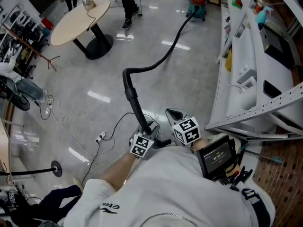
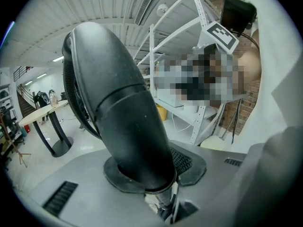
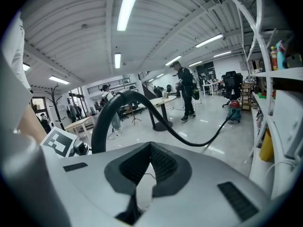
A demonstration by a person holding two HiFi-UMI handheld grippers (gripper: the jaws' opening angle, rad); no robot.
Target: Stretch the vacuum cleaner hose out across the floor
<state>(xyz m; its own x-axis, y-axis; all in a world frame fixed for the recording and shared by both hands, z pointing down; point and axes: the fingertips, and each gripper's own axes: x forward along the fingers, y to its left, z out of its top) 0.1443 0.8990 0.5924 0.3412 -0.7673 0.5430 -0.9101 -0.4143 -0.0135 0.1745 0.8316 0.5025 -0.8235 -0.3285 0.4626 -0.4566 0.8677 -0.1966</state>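
The black vacuum hose (image 1: 163, 58) runs from the red and green vacuum cleaner (image 1: 197, 4) at the far end of the floor, curves toward me and ends in a rigid black tube (image 1: 135, 103). My left gripper (image 1: 148, 127) is shut on the lower end of that tube (image 2: 123, 122), which fills the left gripper view and stands up between the pads. My right gripper (image 1: 173, 114) sits just right of it, shut and empty. In the right gripper view the closed gripper (image 3: 148, 150) points across the room, with the hose (image 3: 189, 142) arching to the cleaner (image 3: 234, 110).
White metal shelving (image 1: 246, 79) lines the right side. A round table (image 1: 78, 20) on a black pedestal stands at the far left, with a person's legs (image 1: 128, 6) beside it. Thin cables and a power strip (image 1: 100, 137) lie on the floor to my left.
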